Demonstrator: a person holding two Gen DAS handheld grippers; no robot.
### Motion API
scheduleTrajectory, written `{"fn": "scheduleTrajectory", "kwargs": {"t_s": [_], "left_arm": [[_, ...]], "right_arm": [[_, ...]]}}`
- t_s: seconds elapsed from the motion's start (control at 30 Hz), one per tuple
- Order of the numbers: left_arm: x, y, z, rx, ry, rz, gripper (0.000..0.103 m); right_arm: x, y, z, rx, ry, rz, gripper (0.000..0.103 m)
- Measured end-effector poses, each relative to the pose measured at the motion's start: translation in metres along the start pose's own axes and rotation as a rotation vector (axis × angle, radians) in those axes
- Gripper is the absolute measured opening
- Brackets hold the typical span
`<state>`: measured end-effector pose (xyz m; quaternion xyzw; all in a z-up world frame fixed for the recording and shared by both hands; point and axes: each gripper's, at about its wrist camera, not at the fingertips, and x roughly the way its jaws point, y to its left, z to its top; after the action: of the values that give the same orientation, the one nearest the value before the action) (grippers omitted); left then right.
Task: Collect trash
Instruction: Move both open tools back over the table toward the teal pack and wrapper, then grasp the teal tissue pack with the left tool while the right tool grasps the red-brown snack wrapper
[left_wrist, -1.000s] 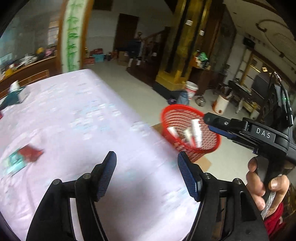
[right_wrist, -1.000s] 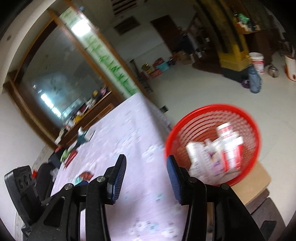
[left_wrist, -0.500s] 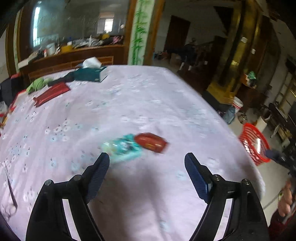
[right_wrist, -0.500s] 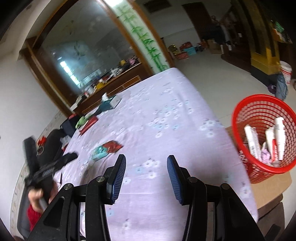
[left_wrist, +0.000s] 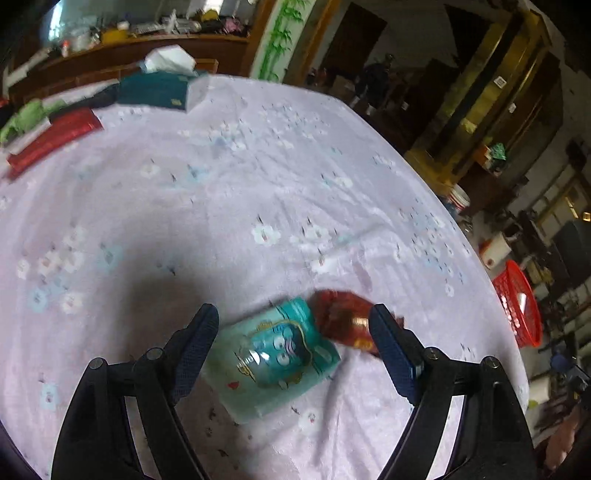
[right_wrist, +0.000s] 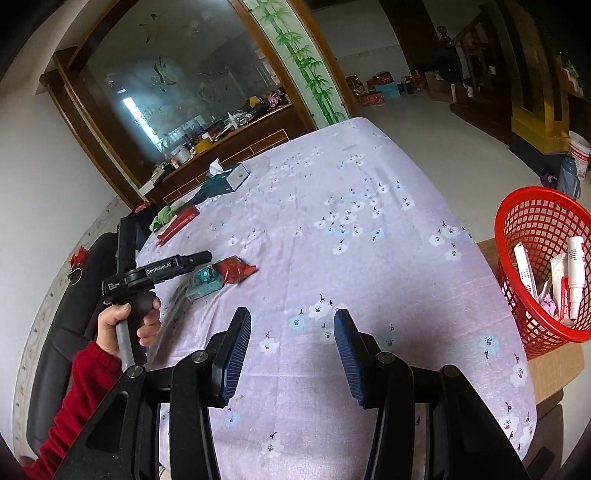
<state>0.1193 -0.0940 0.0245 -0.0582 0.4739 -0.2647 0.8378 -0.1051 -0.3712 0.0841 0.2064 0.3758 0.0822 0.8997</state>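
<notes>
While the red mesh plastic basket (right_wrist: 543, 266) already holds several pieces, my left tongs (left_wrist: 291, 343) spread wide over the teal foil packet (left_wrist: 275, 354) and red crinkled wrapper (left_wrist: 343, 319) left on the table (right_wrist: 332, 206), my right tongs (right_wrist: 291, 350) apart, empty.

We see a big room with a pale tiled floor (right_wrist: 436, 122) and white walls (right_wrist: 33, 122). A table under a lilac flower-print cloth (right_wrist: 332, 258) fills the foreground. Behind it, a wood-framed etched glass panel (right_wrist: 166, 74) with daylight coming through, a painted bamboo strip (right_wrist: 306, 62) beside it, and a cluttered wooden sideboard (right_wrist: 229, 136) below. On the far right we get dark wood furniture with a gold-trimmed cabinet (right_wrist: 532, 107); a white bucket (right_wrist: 580, 151) stands on the floor.
</notes>
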Motion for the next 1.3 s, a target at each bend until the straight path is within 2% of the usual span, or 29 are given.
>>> {"fn": "scheduleTrajectory", "kwargs": {"t_s": [0.17,0.23,0.33,0.43,0.57,0.63,0.67,0.7,0.77,0.87,0.97,1.03,1.3], "left_arm": [[-0.009,-0.008,-0.024,0.085,0.025,-0.071,0.081],[-0.015,-0.016,-0.036,0.137,0.035,-0.077,0.081],[-0.019,-0.028,-0.047,0.213,0.014,0.017,0.081],[-0.015,-0.03,-0.046,0.222,-0.005,0.107,0.081],[-0.002,-0.028,-0.045,0.228,0.015,0.151,0.081],[0.005,-0.03,-0.047,0.231,0.033,0.204,0.079],[0.007,-0.031,-0.048,0.228,0.022,0.245,0.073],[0.007,-0.033,-0.049,0.223,0.019,0.266,0.071],[0.005,-0.035,-0.05,0.189,0.014,0.277,0.053],[-0.004,-0.032,-0.053,0.109,0.0,0.268,0.043],[-0.018,-0.028,-0.061,0.057,-0.019,0.253,0.038],[-0.032,-0.024,-0.07,0.021,-0.047,0.225,0.038],[-0.079,-0.014,-0.113,-0.069,-0.161,0.242,0.038]], "right_arm": [[0.008,0.002,0.001,-0.002,0.016,-0.002,0.05],[0.012,0.005,0.001,-0.005,0.025,0.003,0.05],[0.019,0.01,0.002,-0.017,0.037,0.003,0.05],[0.029,0.02,0.006,-0.035,0.053,0.011,0.05],[0.043,0.034,0.011,-0.069,0.07,0.015,0.05],[0.052,0.04,0.015,-0.083,0.087,0.022,0.05],[0.058,0.043,0.018,-0.09,0.096,0.025,0.05],[0.064,0.046,0.021,-0.095,0.104,0.026,0.05],[0.076,0.051,0.026,-0.106,0.121,0.03,0.05],[0.095,0.059,0.036,-0.117,0.145,0.038,0.05],[0.117,0.072,0.046,-0.162,0.159,0.031,0.052],[0.135,0.081,0.05,-0.193,0.175,0.028,0.055],[0.202,0.111,0.057,-0.315,0.246,0.021,0.055]]}}
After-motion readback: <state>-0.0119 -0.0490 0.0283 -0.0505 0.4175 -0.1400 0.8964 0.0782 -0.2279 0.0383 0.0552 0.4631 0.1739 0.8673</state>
